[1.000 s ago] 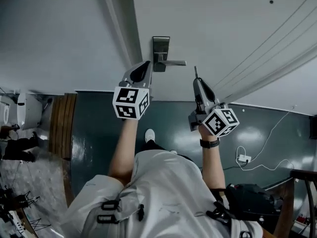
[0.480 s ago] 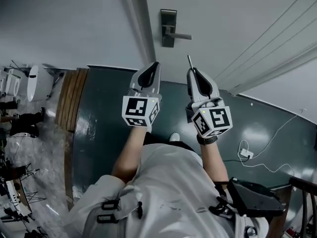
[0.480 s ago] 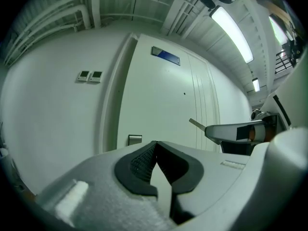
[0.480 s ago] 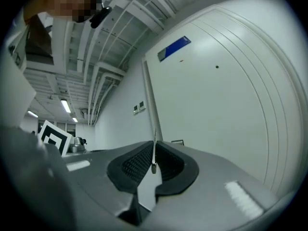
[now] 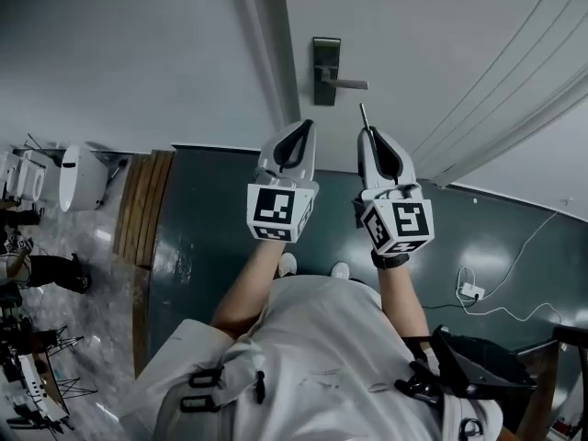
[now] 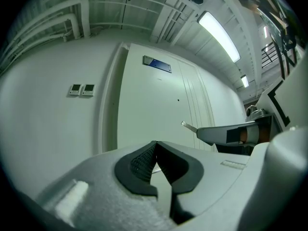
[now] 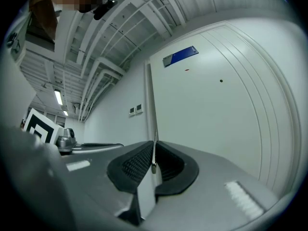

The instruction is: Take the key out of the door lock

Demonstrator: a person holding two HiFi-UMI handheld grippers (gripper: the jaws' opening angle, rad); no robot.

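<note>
Key (image 5: 364, 116) being held in the right gripper (image 5: 371, 138), apart from the door lock (image 5: 325, 70).
The right gripper's 2 jaws are pinching the key edge-on, almost together, and its thin shaft is sticking out toward the door (image 5: 432, 35), just below the lock's lever handle (image 5: 349, 84) in the head view. The left gripper (image 5: 302, 131) is hovering just beside the right, its jaws pressing fully together with nothing between them.

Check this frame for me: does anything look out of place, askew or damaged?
Nothing stands out. The key is clamped in the right gripper, its tip poking out past the jaws, apart from the door lock. The left gripper is shut and empty. The lock's lever handle looks intact.
</note>
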